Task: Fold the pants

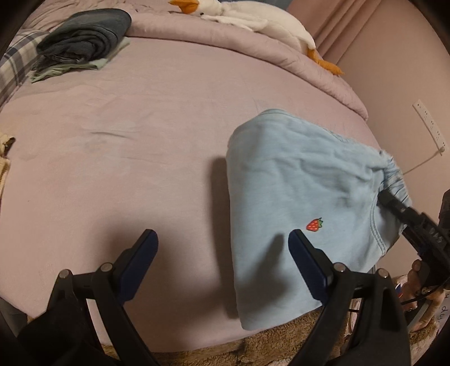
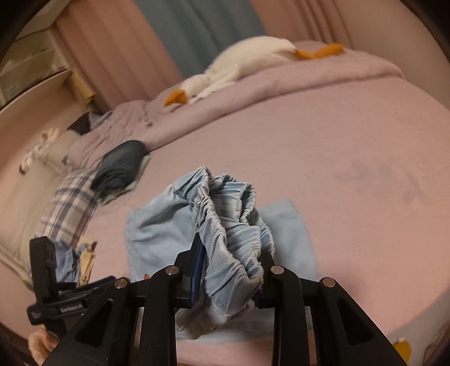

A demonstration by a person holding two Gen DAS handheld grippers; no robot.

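On left claw (image 2: 45, 307) body (white print): "GoRobot.AI"

Light-blue pants (image 1: 295, 180) with red strawberry (image 1: 314, 224), mauve bedsheet (image 1: 126, 146), plaid pillow (image 2: 67, 205).

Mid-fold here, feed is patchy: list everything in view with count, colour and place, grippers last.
pants: one, light blue with a strawberry patch, partly folded on the near right of the bed, waistband bunched in the right gripper
folded clothes: one stack, dark grey over pale green, far left of the bed
goose plush: one, white with orange beak and feet, on the quilt at the far side
quilt: one, mauve, bunched along the far edge
plaid cloth: one, blue and white, left edge
bed: one, mauve sheet
left gripper: black, open, above the sheet
right gripper: black, clamping the waistband
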